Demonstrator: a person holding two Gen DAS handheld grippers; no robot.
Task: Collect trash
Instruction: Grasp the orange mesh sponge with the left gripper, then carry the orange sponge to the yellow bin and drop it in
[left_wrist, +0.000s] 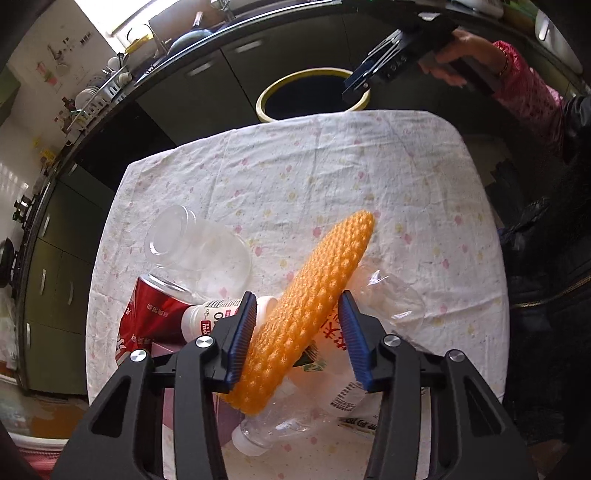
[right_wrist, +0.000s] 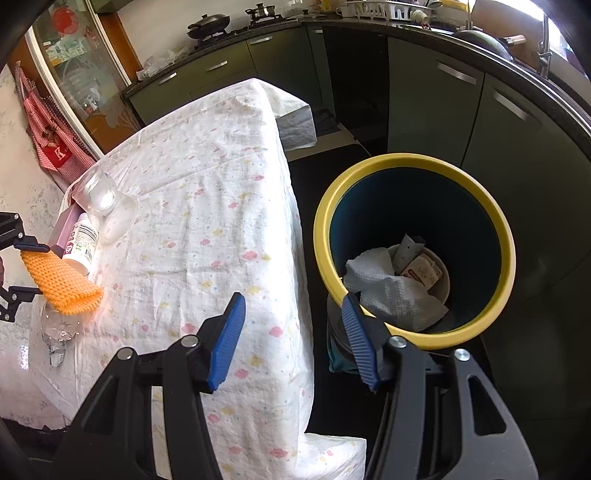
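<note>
An orange foam net sleeve (left_wrist: 314, 302) sits between the blue pads of my left gripper (left_wrist: 297, 297), which is shut on it above a heap of trash. In the right wrist view the sleeve (right_wrist: 59, 284) hangs from that gripper (right_wrist: 31, 267) just over the table's far left. The heap holds a clear jar (left_wrist: 195, 251), a red can (left_wrist: 155, 314), a white pill bottle (left_wrist: 221, 317) and crushed clear bottles (left_wrist: 391, 299). My right gripper (right_wrist: 292, 298) is open and empty, over the table edge beside the yellow-rimmed bin (right_wrist: 321, 236).
The floral tablecloth (left_wrist: 332, 177) covers the table. The bin (left_wrist: 264, 99) stands on the floor past the table's far edge, with a white paper towel (right_wrist: 388, 291) and wrappers inside. Dark kitchen cabinets (right_wrist: 461, 110) ring the room. A pink sleeve (left_wrist: 528, 85) holds the right gripper (left_wrist: 360, 83).
</note>
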